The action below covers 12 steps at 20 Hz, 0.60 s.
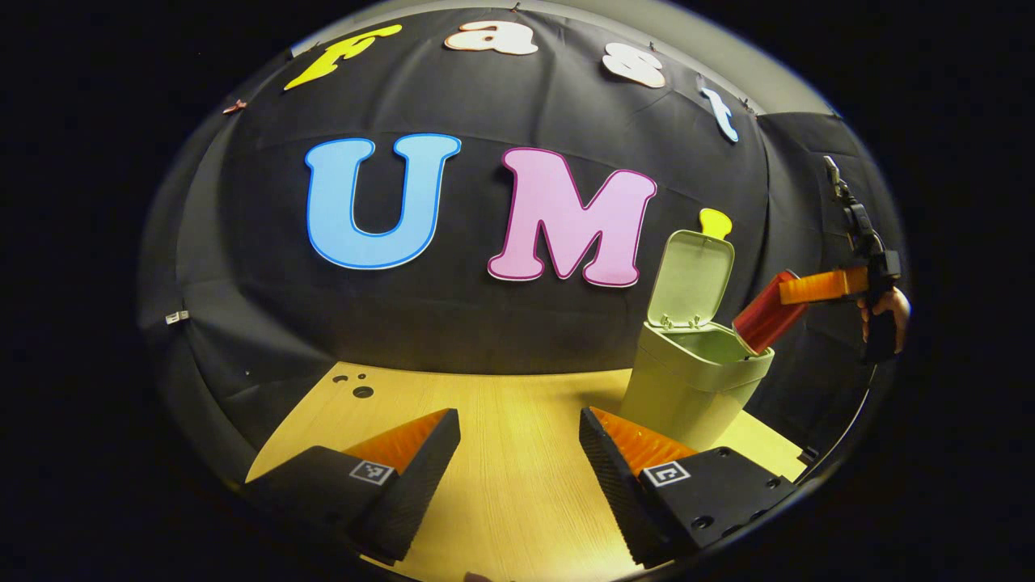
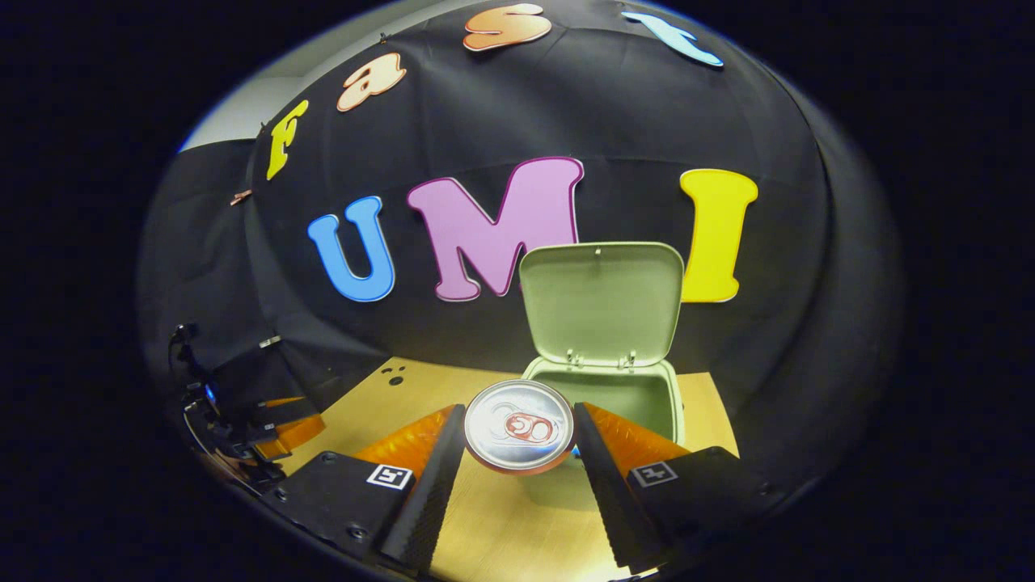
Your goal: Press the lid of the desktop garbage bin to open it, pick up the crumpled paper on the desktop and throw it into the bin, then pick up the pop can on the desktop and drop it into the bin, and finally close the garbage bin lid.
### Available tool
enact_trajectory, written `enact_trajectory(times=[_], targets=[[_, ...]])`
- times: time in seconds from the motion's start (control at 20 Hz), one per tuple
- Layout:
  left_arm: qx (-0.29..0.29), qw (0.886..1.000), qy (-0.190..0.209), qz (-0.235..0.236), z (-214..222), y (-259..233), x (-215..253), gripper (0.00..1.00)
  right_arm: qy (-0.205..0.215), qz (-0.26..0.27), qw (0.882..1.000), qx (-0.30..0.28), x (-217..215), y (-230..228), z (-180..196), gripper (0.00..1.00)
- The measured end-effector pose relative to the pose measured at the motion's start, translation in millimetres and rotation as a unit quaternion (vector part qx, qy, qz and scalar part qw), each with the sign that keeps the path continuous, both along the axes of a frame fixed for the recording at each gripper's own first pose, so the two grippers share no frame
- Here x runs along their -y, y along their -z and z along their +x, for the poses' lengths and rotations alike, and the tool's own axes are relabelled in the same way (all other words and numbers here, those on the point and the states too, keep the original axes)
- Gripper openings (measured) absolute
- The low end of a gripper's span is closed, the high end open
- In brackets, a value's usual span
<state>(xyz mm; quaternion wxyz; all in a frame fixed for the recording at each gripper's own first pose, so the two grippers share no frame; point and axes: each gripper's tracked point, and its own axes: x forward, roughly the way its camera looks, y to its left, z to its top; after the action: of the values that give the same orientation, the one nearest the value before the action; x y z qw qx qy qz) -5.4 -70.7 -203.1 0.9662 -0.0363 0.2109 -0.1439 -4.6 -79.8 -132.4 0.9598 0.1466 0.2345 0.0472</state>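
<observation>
The pale green bin (image 1: pixel 687 396) stands on the wooden table with its lid (image 1: pixel 691 279) swung up and back. A red pop can (image 1: pixel 760 323) hangs tilted over the bin's right rim, its lower end at the opening, with my right gripper (image 1: pixel 783 293) shut on it and a hand (image 1: pixel 885 311) behind. In the right gripper view the can's silver top (image 2: pixel 519 427) sits pressed between both fingers of the right gripper (image 2: pixel 519 412), just before the open bin (image 2: pixel 675 404) and its raised lid (image 2: pixel 602 303). My left gripper (image 1: pixel 519 420) hovers open over the table, left of the bin, holding nothing.
The wooden table (image 1: pixel 517 501) stretches in front of the bin, with a few small dark holes (image 1: pixel 362 391) at its far left. Black cloth walls close off the back and sides. My left gripper (image 2: pixel 283 428) appears low at the left of the right gripper view.
</observation>
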Motion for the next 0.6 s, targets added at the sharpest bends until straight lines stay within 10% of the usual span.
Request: enact_trajectory(times=[0.6], targets=[[-0.009, 1.0, -0.014, -0.002, 2.5, 5.7, -7.2, 0.96, 0.003, 0.0, 0.998, -0.069, 12.1, 66.0, 61.1, 0.82]])
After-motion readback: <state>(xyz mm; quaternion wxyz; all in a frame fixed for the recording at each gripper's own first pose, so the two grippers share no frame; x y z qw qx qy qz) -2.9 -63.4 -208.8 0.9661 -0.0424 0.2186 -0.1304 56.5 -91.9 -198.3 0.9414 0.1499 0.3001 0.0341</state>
